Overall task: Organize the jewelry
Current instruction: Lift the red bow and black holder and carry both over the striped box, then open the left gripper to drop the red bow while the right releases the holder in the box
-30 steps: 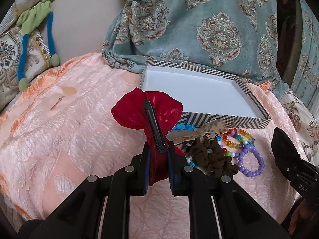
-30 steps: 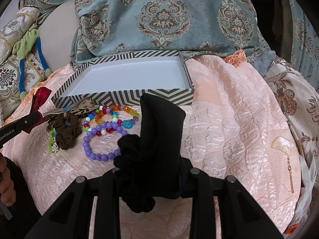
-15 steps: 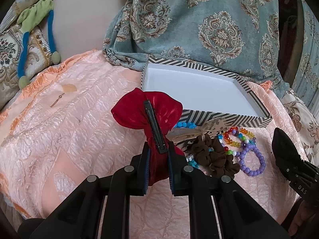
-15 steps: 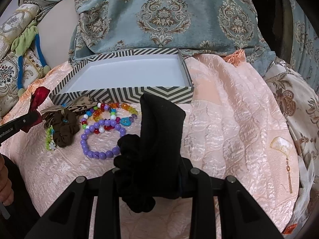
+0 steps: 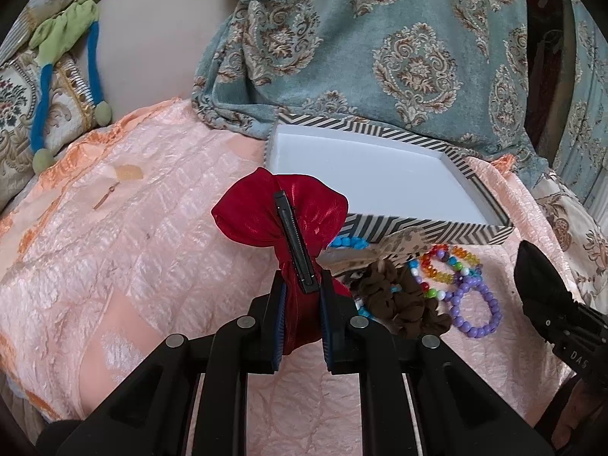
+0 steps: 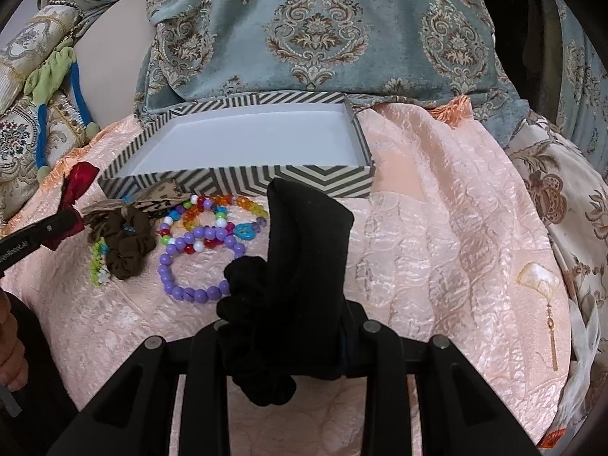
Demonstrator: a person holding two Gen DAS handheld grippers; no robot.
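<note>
Holding red bow clip [image 5: 283,224] pinched in my left fingers [image 5: 302,300], lifted clear for the drop | right fingers [image 6: 288,304] clamped on black scrunchie bow [image 6: 300,250] | striped box [image 6: 266,180] just ahead, empty | bead bracelets [image 6: 201,243] between us, waiting.

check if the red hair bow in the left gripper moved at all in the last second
No. The red hair bow stays beside the striped box's near left corner, clamped in the left gripper.
</note>
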